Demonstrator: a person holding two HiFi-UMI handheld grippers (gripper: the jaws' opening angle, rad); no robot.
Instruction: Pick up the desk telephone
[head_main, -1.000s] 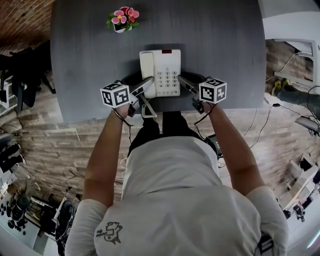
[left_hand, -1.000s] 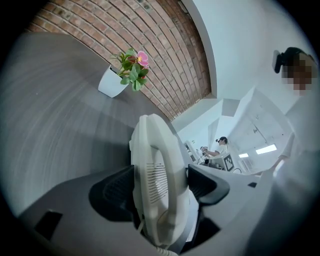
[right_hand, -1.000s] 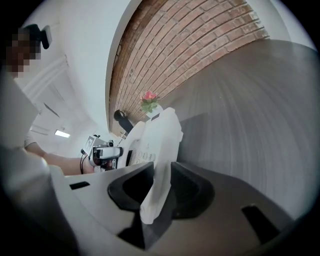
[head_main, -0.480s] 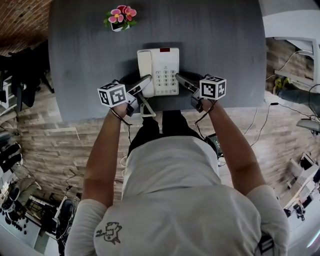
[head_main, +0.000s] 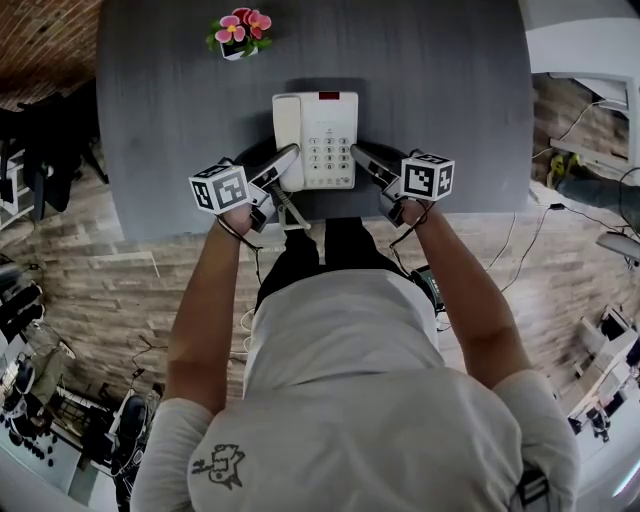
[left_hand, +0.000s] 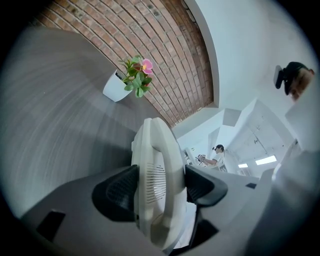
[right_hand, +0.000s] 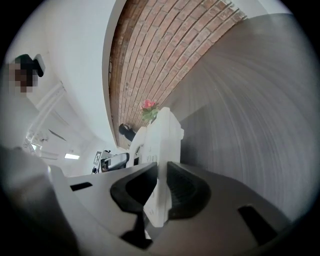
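Telephone is at the near side of the grey desk, keypad up, handset along its left edge. My left gripper has just been closing and is now clamped across the end of the handset (grille slots right between the pads in the left gripper view). My right gripper has also just been closing; its pads pinch the thin right edge of the phone body. Both come in from the desk's front edge, one on each side. Can't tell whether the base is off the desk top. Flower pot is well apart at the far side.
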